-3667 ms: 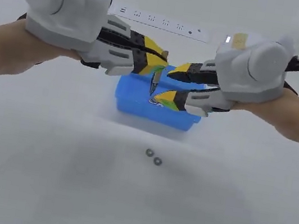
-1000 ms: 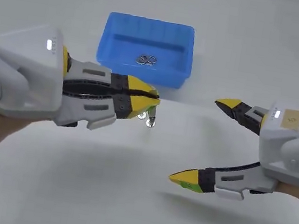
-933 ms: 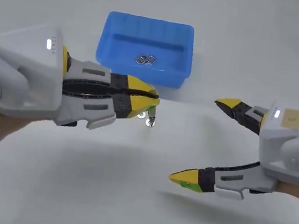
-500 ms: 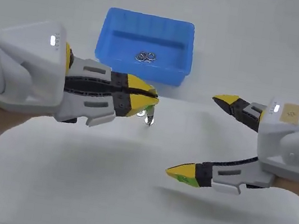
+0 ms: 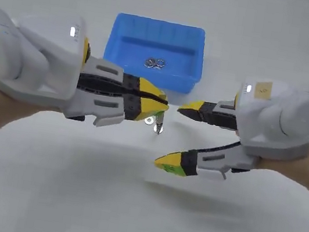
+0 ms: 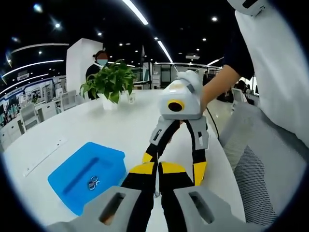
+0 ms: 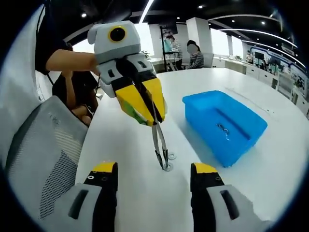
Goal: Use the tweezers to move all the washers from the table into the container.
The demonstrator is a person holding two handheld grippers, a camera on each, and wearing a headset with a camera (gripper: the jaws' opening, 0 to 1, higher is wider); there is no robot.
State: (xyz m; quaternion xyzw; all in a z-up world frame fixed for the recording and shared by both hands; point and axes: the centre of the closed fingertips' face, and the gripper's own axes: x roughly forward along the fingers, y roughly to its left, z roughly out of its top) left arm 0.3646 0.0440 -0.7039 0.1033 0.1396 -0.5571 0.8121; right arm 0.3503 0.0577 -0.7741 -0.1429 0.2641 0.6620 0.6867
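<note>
White table (image 5: 70, 203): left claw (image 5: 165, 102) clenched on tweezers (image 5: 158, 125); right claw (image 5: 169, 134) released, now nearer.

Left tool (image 5: 160, 100) with tweezers (image 7: 158, 137) and spread-jawed right tool (image 5: 169, 135) crowd the washers (image 7: 167, 167). Counter (image 5: 71, 197) nearside free. Container (image 5: 185, 81) top unobstructed.

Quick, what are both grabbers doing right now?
Left gripper: closed, holding the tweezers.
Right gripper: open, holding nothing.

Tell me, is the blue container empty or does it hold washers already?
Not empty: a small cluster of washers lies inside the blue container; their count is too small to tell.
</note>
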